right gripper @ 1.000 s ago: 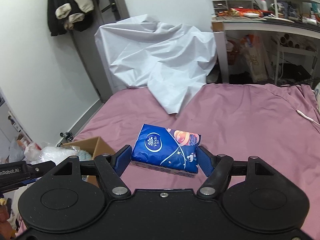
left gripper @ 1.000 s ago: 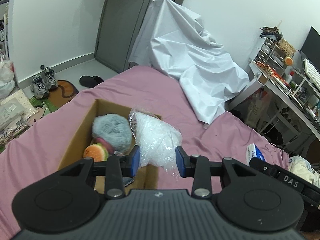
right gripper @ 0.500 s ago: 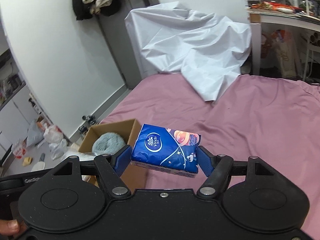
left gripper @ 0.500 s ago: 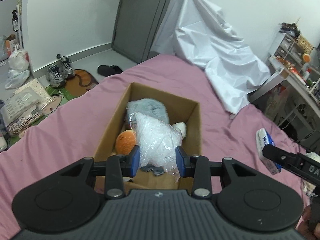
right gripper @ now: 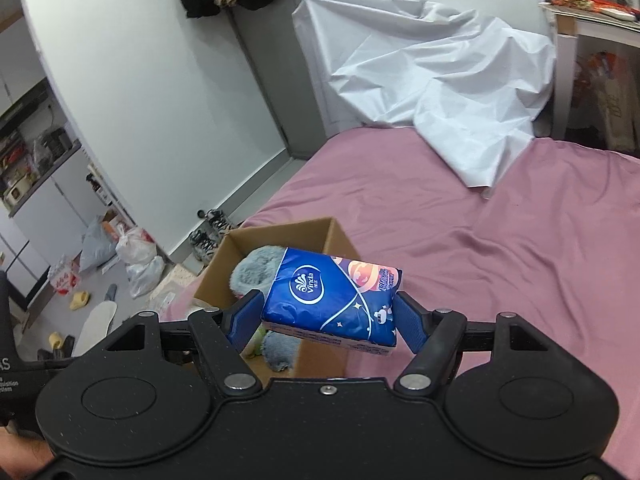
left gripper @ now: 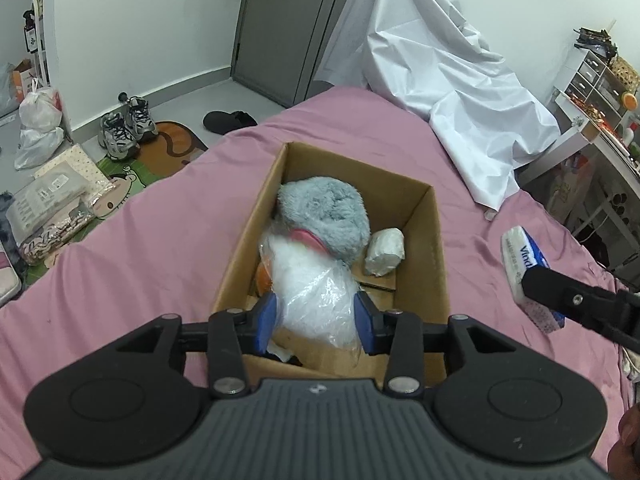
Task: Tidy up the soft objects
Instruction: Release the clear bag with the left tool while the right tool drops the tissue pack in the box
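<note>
An open cardboard box lies on the pink bed. Inside it are a grey plush, a white wad and an orange toy. My left gripper hangs over the box's near end, its jaws opening, and its blue pads still touch a clear bag of white stuffing that rests on the contents. My right gripper is shut on a blue tissue pack, held in the air just right of the box. The same pack shows at the right of the left wrist view.
A crumpled white sheet drapes over the bed's far end. Shoes, a mat and plastic bags lie on the floor left of the bed. A cluttered desk stands to the right.
My left gripper sank over the box and the bag came down onto its contents. My right gripper carried the tissue pack leftward until the box came under it.
</note>
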A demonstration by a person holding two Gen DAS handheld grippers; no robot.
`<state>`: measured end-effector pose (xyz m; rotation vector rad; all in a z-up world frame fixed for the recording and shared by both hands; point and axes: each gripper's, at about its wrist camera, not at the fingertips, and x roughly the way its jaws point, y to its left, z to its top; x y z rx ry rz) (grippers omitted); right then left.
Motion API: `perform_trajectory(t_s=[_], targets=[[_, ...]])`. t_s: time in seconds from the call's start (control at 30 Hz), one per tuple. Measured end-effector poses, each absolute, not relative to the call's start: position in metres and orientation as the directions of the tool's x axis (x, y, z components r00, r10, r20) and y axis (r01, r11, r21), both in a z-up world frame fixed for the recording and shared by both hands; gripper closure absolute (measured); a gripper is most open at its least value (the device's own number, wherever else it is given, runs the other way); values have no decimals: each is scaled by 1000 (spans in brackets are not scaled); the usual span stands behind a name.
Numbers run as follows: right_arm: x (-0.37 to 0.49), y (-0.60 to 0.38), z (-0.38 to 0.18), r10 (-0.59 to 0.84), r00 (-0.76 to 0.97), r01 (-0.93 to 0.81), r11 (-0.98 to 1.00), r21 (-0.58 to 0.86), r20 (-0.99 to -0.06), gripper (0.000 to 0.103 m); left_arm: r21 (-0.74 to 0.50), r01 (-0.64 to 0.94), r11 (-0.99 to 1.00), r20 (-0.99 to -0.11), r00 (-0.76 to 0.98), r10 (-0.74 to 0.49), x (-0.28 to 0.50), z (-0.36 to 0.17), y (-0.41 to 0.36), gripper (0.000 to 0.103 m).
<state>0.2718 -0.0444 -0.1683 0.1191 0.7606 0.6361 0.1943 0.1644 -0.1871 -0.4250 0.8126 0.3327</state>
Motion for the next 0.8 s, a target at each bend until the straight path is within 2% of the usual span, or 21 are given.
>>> perform_trajectory(t_s=[0.27,0.4,0.53,0.63,0.8], targets=[[269,-12,-170,608,505,-548,775,316,-613,34,-233,-433,871,-754,646,120,192,-176,178,53],[272,2,-174,657,452,-588,728,353,-603,33,-245,-454,857,-751,648,129,188,-166,187,44],[279,6,-177,699,419,-618,687,381,-580,30,-227,-442,868,-745,653,138,187,-165,193,29],[277,0,-175,711,421,-636,674,376,-563,20,-236,-445,864,-742,657,136,185,-169,196,27],[271,-11,-172,713,420,-649,669,363,-562,17,-245,-455,856,-743,656,135,187,-172,196,25]])
